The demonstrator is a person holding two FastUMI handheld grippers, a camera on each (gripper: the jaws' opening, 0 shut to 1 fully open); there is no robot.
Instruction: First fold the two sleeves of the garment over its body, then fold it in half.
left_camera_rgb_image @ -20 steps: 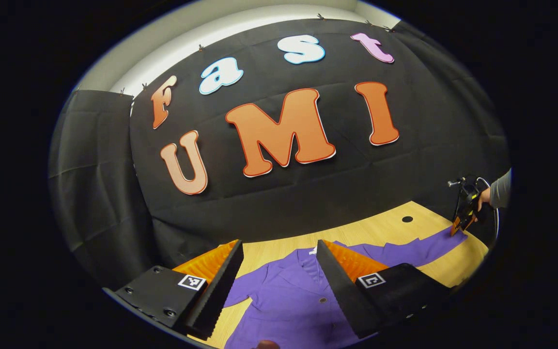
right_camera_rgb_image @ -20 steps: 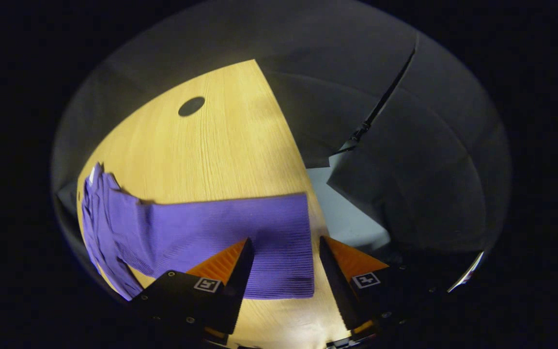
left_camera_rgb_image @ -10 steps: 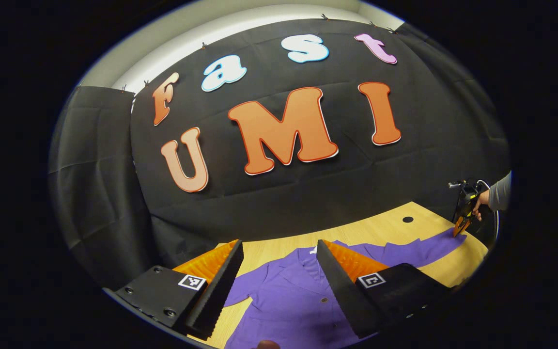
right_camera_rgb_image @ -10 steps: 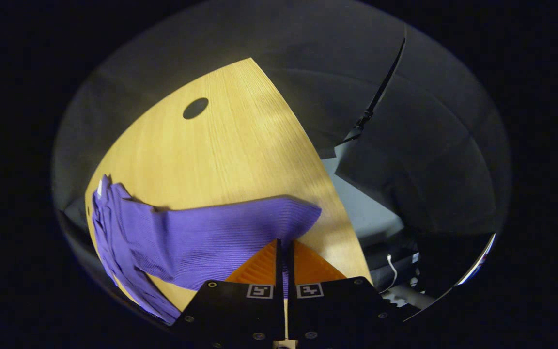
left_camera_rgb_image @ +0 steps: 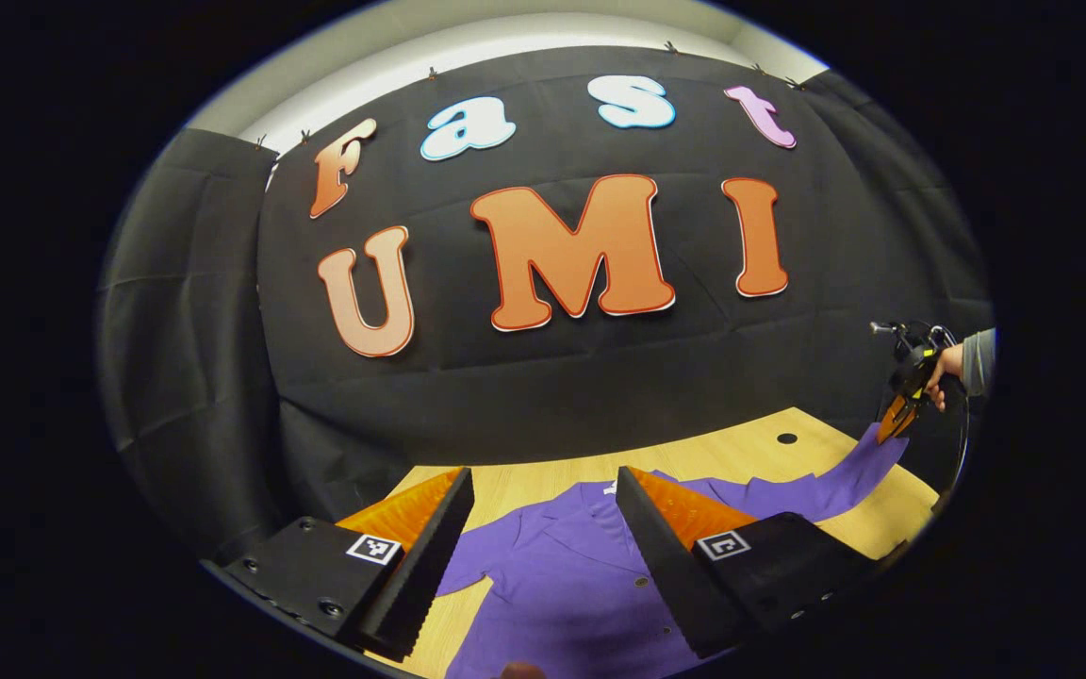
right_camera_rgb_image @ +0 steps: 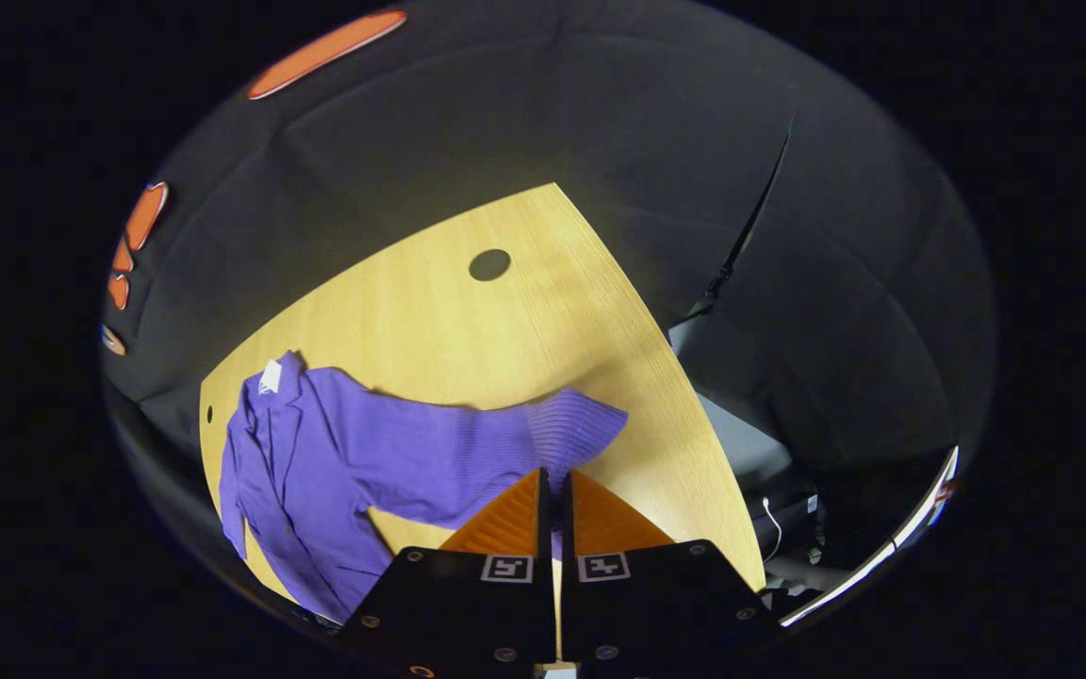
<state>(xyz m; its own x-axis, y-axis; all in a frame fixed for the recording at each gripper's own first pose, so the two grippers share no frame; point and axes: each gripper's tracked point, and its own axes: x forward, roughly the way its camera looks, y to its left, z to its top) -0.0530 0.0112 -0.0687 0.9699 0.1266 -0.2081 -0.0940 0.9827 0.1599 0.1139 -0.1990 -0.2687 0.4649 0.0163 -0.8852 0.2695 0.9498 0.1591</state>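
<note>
A purple buttoned garment (left_camera_rgb_image: pixel 571 575) lies on the wooden table (left_camera_rgb_image: pixel 750 448), collar toward the black wall. My left gripper (left_camera_rgb_image: pixel 543 486) hangs open above its chest, nothing between the fingers. In the right gripper view the same garment (right_camera_rgb_image: pixel 317 462) spreads to the left, and its sleeve (right_camera_rgb_image: pixel 505 443) runs up to my right gripper (right_camera_rgb_image: pixel 554 476), which is shut on the cuff and holds it lifted off the table. The left gripper view shows that right gripper (left_camera_rgb_image: pixel 894 422) far right, held by a hand (left_camera_rgb_image: pixel 948 363), with the sleeve (left_camera_rgb_image: pixel 835 481) rising to it.
A dark round hole (right_camera_rgb_image: pixel 489 264) marks the table (right_camera_rgb_image: pixel 430 321) beyond the sleeve. The table's right edge (right_camera_rgb_image: pixel 684 396) drops to a grey floor with a white cable (right_camera_rgb_image: pixel 771 519). Black cloth walls close the back and sides.
My right gripper closed on the sleeve cuff, then rose and pulled back, lifting the sleeve end off the table. The left gripper stayed open and barely moved.
</note>
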